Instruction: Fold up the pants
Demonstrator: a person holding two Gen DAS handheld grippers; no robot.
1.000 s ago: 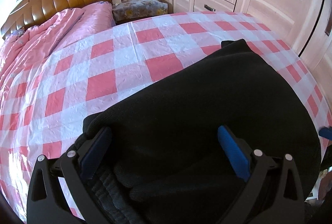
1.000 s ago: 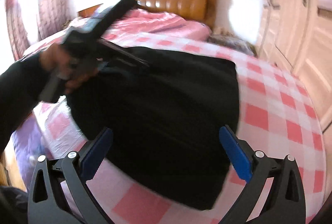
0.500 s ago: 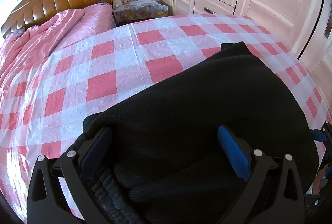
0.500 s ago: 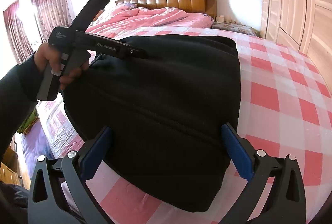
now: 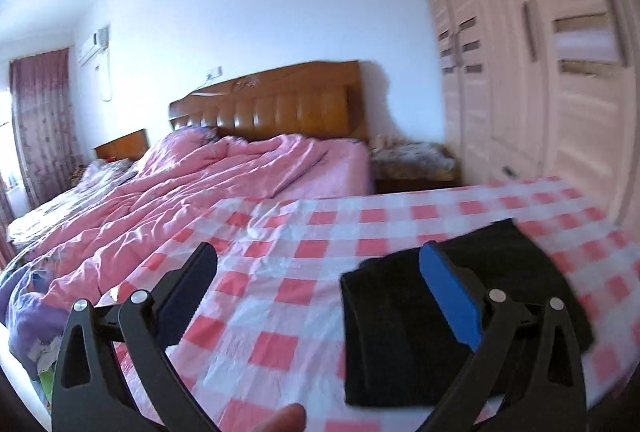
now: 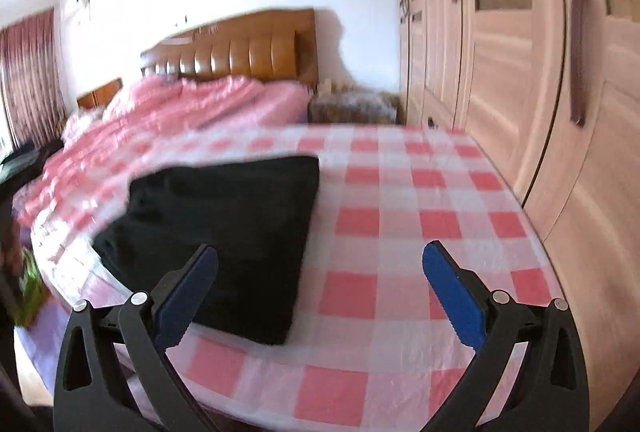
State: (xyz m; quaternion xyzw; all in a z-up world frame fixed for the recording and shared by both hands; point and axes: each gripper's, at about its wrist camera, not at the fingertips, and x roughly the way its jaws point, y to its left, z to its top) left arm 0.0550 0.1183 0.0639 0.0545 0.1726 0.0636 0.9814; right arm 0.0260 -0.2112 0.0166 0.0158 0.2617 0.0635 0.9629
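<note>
Pink-and-white checked cloth (image 5: 288,312) covers the near end of a bed, with a rumpled pink quilt (image 5: 192,192) beyond it and a brown wooden headboard (image 5: 272,104) against the white wall. Pale wardrobe doors (image 5: 560,72) stand on the right. From the left wrist view, the left claw (image 5: 320,296) is spread wide with nothing between its blue pads, held above the cloth. The folded black pants (image 5: 400,336) lie flat on the checked cloth, low and to the right, partly behind the claw's right finger. A fingertip (image 5: 284,418) shows at the bottom edge.

From the right wrist view, the same checked cloth (image 6: 400,232) fills the foreground, wardrobe doors (image 6: 520,72) close on the right, the headboard (image 6: 240,48) and pink quilt (image 6: 180,112) behind. The right claw (image 6: 320,296) is also wide open and holds nothing. The pants (image 6: 224,224) sit as a compact black rectangle left of centre, near the bed's left edge, the claw's left finger in front of their near corner. Blur softens the left side.
</note>
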